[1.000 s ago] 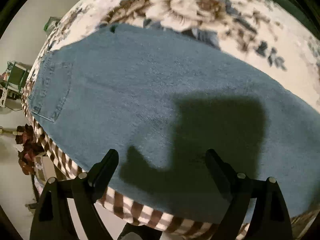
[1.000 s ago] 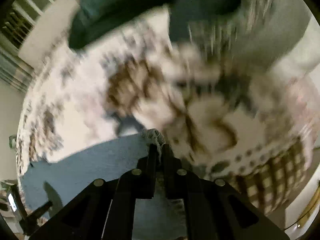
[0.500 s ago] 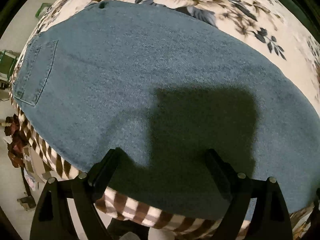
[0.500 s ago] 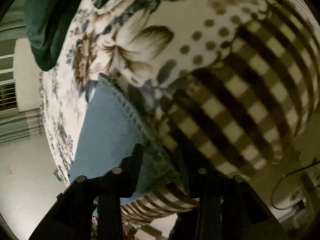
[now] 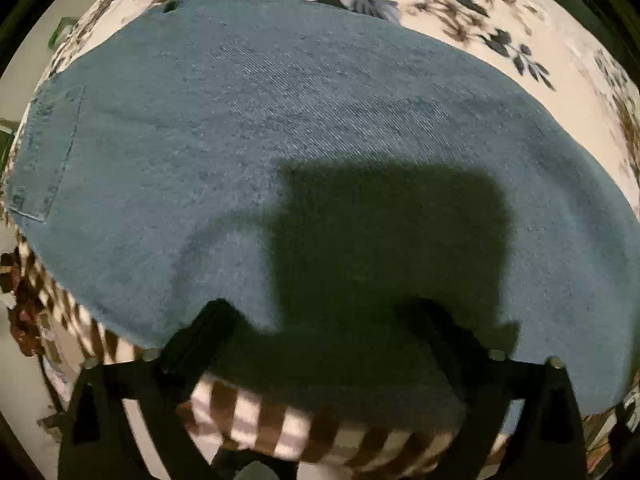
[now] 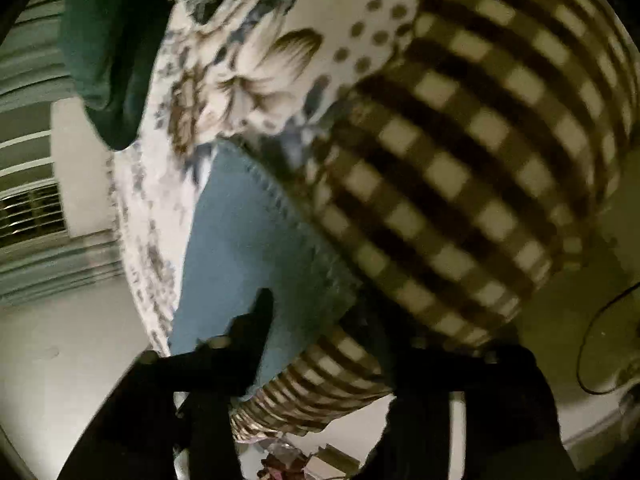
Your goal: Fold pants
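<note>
Blue denim pants (image 5: 280,140) lie flat on a floral bedspread, filling the left wrist view, with a back pocket (image 5: 44,152) at the far left. My left gripper (image 5: 324,320) is open and empty, low over the near edge of the denim at the bed's edge. In the right wrist view the frayed hem end of the pants (image 6: 248,248) lies at the bed's corner. My right gripper (image 6: 336,320) is open, its left finger (image 6: 256,320) over the denim near the hem; it holds nothing.
The bedspread is floral on top (image 5: 500,20) with a brown-and-white checked border (image 6: 460,168) hanging over the edge. A dark green cloth (image 6: 108,52) lies farther up the bed. The floor and clutter (image 5: 24,296) lie beyond the bed's edge.
My right gripper has let go of the hem and opened, and has swung round to the bed's corner. My left gripper has moved closer over the denim.
</note>
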### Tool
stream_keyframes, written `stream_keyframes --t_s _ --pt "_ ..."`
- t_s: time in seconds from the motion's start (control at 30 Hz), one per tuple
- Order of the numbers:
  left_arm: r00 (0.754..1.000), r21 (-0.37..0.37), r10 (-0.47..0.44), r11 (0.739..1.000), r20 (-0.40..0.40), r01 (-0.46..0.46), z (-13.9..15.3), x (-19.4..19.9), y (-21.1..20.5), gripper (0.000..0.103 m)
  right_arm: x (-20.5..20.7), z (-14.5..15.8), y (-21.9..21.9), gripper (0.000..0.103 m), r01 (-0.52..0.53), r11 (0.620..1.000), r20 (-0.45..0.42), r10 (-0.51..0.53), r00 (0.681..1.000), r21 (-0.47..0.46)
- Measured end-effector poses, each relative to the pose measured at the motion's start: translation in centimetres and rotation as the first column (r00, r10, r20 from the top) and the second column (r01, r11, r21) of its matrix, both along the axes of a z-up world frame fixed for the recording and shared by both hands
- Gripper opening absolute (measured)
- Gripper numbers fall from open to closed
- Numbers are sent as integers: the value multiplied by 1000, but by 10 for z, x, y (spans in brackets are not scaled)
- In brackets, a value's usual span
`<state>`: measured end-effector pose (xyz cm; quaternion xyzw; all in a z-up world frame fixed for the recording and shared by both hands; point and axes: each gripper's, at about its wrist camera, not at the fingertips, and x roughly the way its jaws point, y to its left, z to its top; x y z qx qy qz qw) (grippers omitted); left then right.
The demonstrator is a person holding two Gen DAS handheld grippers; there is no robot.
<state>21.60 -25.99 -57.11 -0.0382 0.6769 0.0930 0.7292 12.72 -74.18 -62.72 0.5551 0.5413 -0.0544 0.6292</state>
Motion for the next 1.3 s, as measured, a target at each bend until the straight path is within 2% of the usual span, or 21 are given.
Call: stream_keyframes --t_s 0.07,0.17,0.23,0.37,0.4,0.43,0.47,0.53,0.63,0.73,0.77,0.9,1.0,1.07,1.17,1.3 --pt "1000 -31 9 999 8 -8 -5 0 2 103 1 -13 11 52 -8 999 3 7 1000 49" --pt "1000 -43 5 999 17 -4 -6 0 0 103 7 -35 21 52 44 994 49 -49 998 101" --pt "1000 -42 -1 999 29 3 -5 -4 4 103 14 -33 24 49 119 986 173 -138 975 114" --pt "999 -41 8 999 33 -7 -7 -3 5 103 37 -43 39 49 142 980 229 -171 958 136" --pt "1000 -42 6 999 28 -4 -8 -2 5 103 41 -46 43 44 147 981 225 -173 959 126" --pt "1000 -47 5 999 19 -4 -8 1 14 103 43 -48 45 19 157 980 221 -181 958 125" --pt "1000 -54 5 999 9 -4 -7 4 16 103 47 -49 47 12 173 980 192 -189 963 98" --pt "1000 -67 9 998 8 -8 5 16 16 103 51 -42 48 10 191 979 177 -201 963 71" --pt "999 -43 5 999 40 -3 26 18 23 103 61 -3 57 10 171 985 202 -163 966 -20" --pt "997 -33 7 999 77 -4 52 17 36 103 75 56 72 10 105 985 234 -72 970 -133" --pt "996 -26 7 1000 88 -4 62 16 42 103 82 82 84 10 75 980 242 -28 970 -187" --pt "989 44 -25 999 145 18 97 9 71 103 102 147 135 10 4 956 266 78 961 -295" --pt "986 55 -15 998 168 6 103 4 109 103 118 184 189 10 -49 933 274 155 949 -356" --pt "982 67 -2 998 187 -11 112 5 129 103 135 201 233 10 -94 916 277 215 937 -390" --pt "977 83 16 996 213 -35 120 10 163 103 144 206 289 9 -164 897 270 291 918 -409" --pt "971 87 84 991 224 -106 122 6 218 103 166 185 382 9 -296 856 224 415 882 -423"
